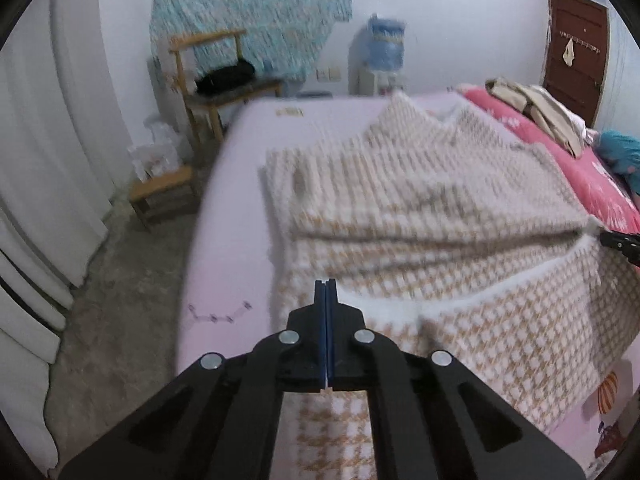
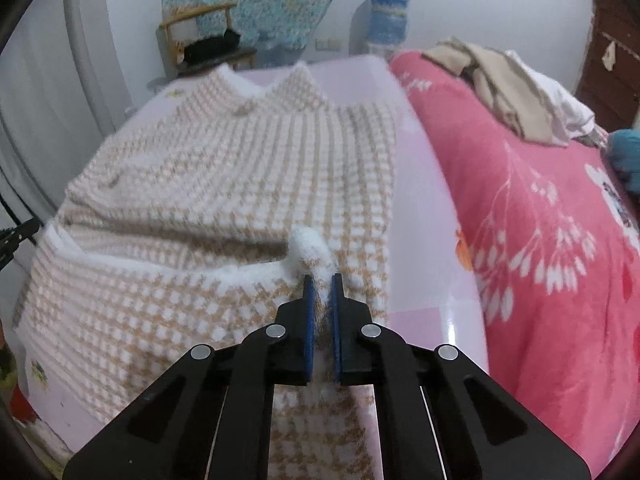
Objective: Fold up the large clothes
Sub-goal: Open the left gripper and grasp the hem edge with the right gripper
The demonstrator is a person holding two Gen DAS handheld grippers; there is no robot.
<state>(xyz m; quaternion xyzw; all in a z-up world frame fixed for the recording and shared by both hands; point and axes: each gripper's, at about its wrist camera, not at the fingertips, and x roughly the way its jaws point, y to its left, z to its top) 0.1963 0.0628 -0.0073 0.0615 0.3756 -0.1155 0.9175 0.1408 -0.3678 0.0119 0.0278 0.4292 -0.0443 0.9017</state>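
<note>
From the left wrist, the left gripper [image 1: 326,286] is clenched tight, apparently pinching the hem of the fluffy houndstooth sweater [image 1: 420,200] spread on the pink bed [image 1: 232,200]; soft, floppy and fairly bulky, it is best taken at hem corners. From the right wrist, the right gripper [image 2: 322,280] grasps a white fuzzy hem tuft.

Counts: one houndstooth garment [image 2: 224,184] (tan and white) on one bed [image 2: 424,208]. Two tongs: left tongs [image 1: 326,286], right tongs [image 2: 321,280]. One pink floral blanket [image 2: 540,240]. One heap of beige clothes [image 2: 508,92] (pieces can't be separated). One water bottle [image 1: 386,46]. One wooden chair [image 1: 208,76]. One brown door [image 1: 574,56].
</note>
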